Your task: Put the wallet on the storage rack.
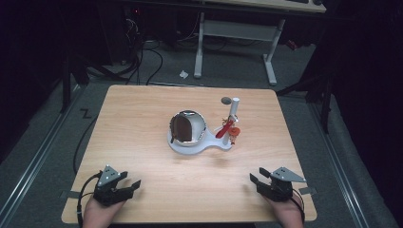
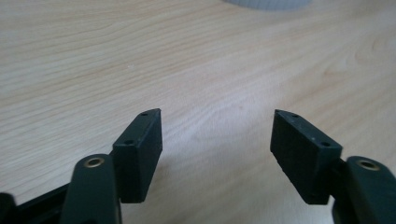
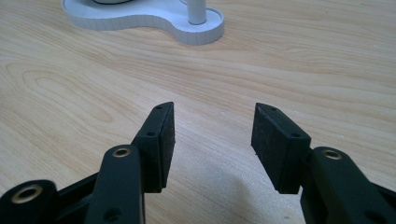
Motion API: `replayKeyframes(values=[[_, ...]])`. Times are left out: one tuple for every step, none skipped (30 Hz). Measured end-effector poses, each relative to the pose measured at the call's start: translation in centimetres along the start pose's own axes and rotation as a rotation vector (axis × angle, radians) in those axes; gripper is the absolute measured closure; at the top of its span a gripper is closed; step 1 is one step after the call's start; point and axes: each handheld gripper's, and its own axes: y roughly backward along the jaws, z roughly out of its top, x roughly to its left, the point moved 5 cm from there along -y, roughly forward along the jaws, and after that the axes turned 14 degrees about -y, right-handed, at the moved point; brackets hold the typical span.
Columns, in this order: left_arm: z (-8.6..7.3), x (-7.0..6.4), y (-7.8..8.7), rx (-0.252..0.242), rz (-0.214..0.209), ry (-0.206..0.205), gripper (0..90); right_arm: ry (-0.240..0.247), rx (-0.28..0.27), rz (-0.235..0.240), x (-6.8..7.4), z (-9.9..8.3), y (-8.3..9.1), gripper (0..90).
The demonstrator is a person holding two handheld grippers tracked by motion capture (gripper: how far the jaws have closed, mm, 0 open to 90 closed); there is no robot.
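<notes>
Light wooden desk (image 1: 142, 142): white stand with round mirror (image 1: 187, 128) mid-desk, untouched. Your left gripper (image 1: 129, 185) and right gripper (image 1: 256, 182) rest at near corners, fingers spread, empty; nothing begun.

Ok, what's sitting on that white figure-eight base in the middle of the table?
On the white base: a shiny metal bowl tipped on its side and a white post with red pieces. The bowl's contents can't be made out.

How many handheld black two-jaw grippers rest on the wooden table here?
2: the left gripper at the near left corner, the right gripper at the near right corner, both open and empty. None seems hidden.
</notes>
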Motion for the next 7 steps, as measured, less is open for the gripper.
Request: replayKeyframes(values=[[-0.11,0.1,0.01,0.006,-0.006,0.005,34.9,-0.008,0.004,-0.003,-0.08,-0.03,-0.01,50.8],[-0.16,0.24,-0.04,0.007,-0.009,0.014,34.5,-0.013,0.005,-0.006,-0.17,-0.04,-0.05,51.0],[-0.17,0.36,-0.03,-0.002,-0.007,0.021,34.3,-0.02,0.009,-0.013,-0.23,-0.05,-0.07,51.0],[-0.13,0.45,-0.02,-0.01,-0.008,0.027,34.3,-0.024,0.01,-0.021,-0.26,-0.03,-0.08,51.0],[-0.1,0.52,0.01,-0.012,-0.01,0.03,34.1,-0.025,0.01,-0.031,-0.26,0.01,-0.08,51.0],[-0.1,0.56,0.05,-0.016,-0.01,0.031,33.6,-0.025,0.009,-0.043,-0.22,0.03,-0.08,50.8],[-0.15,0.55,0.09,-0.018,-0.01,0.034,33.4,-0.012,0.004,-0.052,-0.22,0.1,-0.09,50.4]])
